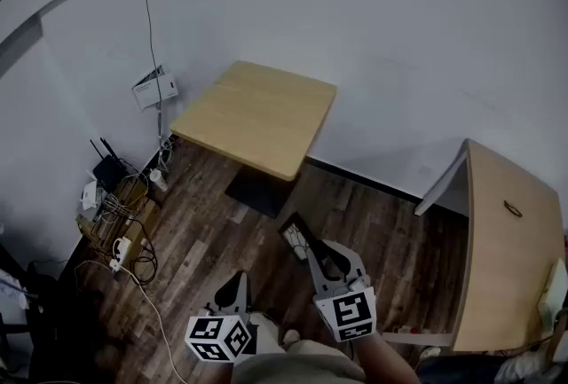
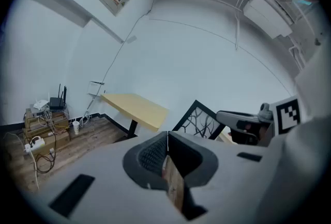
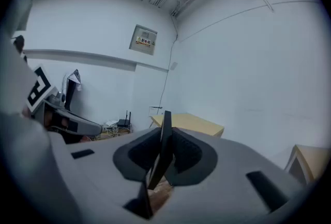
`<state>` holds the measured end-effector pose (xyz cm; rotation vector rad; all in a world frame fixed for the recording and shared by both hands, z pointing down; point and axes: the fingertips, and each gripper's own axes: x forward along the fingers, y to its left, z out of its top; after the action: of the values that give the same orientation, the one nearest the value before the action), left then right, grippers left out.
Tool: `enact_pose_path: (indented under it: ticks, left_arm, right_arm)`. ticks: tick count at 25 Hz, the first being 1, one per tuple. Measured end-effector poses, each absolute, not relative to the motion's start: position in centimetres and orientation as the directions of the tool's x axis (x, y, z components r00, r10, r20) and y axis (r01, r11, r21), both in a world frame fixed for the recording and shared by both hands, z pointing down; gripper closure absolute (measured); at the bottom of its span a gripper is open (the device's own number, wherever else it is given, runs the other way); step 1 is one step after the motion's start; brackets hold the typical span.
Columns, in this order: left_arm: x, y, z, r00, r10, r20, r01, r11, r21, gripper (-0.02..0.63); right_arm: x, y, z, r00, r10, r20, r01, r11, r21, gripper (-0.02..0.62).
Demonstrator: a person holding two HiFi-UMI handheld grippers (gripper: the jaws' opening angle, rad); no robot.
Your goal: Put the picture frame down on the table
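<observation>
Nothing could be read
The wall panel (image 3: pixel 147 48) wore a red-and-yellow label (image 3: pixel 143 40) whose print was too small to read (just as faint in the head view); the marker cubes (image 1: pixel 355 313) showed only black-and-white square patterns.

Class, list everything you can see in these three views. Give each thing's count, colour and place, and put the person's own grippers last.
Square light wooden table: one, tan, in the corner by the white walls.
Black picture frame with branch pattern: one, black, held above the floor.
Light wooden desk: one, tan, at the right.
Black router: one, black, by the left wall.
White paper cup: one, white, on the floor near the router.
White power strip: one, white, on the dark plank floor.
Left gripper: grey, shut, empty.
Right gripper: grey, shut on the frame's edge.
</observation>
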<state>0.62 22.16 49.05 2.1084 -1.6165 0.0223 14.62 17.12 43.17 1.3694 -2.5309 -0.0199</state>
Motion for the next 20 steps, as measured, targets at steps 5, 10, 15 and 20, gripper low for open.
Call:
enact_pose_path:
  ticks: [5, 10, 15, 20]
  left_arm:
    - [1.0, 23.5, 48.6, 0.302, -0.907, 0.293, -0.916, -0.191, 0.354, 0.601]
    - [1.6, 23.8, 48.1, 0.296, -0.914, 0.276, -0.917, -0.192, 0.349, 0.601]
    - [1.8, 24.0, 47.8, 0.29, -0.918, 0.269, -0.918, -0.188, 0.348, 0.601]
    - [1.8, 23.7, 47.8, 0.281, -0.922, 0.267, -0.919, -0.179, 0.352, 0.601]
  right_arm:
    - [15.2, 18.6, 43.1, -0.523, -0.823, 0.224, -0.822, 0.556, 0.125, 0.535]
    - [15.7, 19.2, 43.2, -0.534, -0.815, 0.224, -0.816, 0.566, 0.118, 0.535]
    - [15.7, 19.5, 43.1, -0.547, -0.807, 0.224, -0.806, 0.579, 0.12, 0.535]
    - [15.4, 19.1, 43.1, -0.56, -0.799, 0.221, -0.797, 0.592, 0.121, 0.535]
